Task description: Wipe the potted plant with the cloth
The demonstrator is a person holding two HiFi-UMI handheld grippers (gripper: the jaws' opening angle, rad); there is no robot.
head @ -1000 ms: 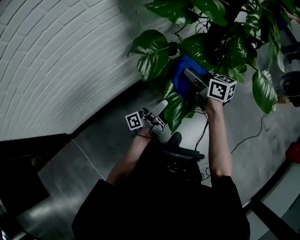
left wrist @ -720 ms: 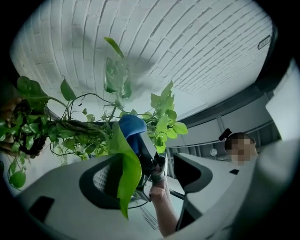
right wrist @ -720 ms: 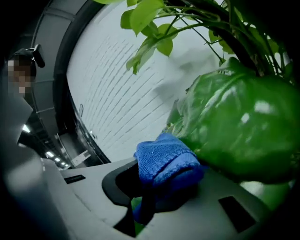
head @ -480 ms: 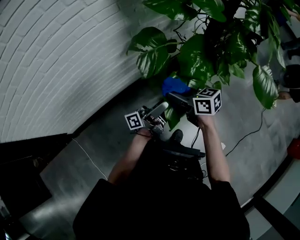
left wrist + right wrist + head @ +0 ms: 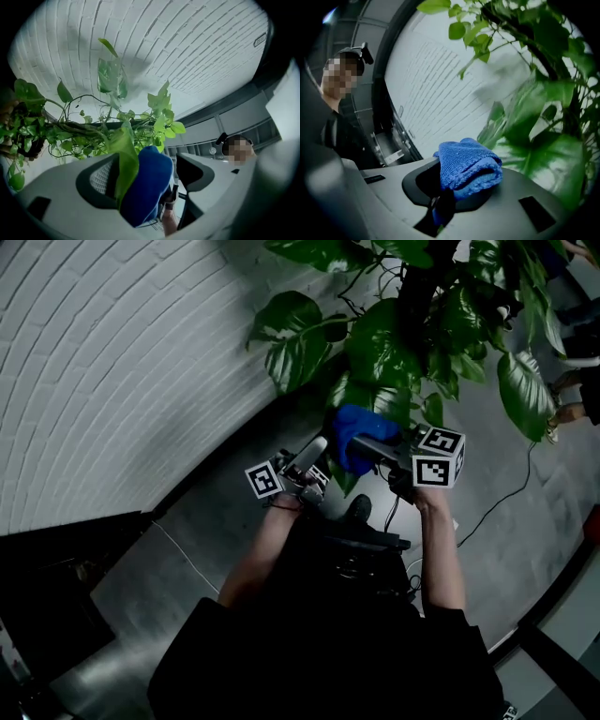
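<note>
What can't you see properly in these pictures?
The pot: head view, behind leaves or past the top edge.
Tips of the right gripper: right gripper view, the cloth covers them.
The leaf in the left gripper: left gripper view, cloth hides one side.

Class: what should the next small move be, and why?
Probably draw the right claw and its blue cloth along the leaf toward its tip. That claw is shut on the cloth, and the cloth lies against the leaf between the jaws of the open left claw, so wiping contact looks made.
</note>
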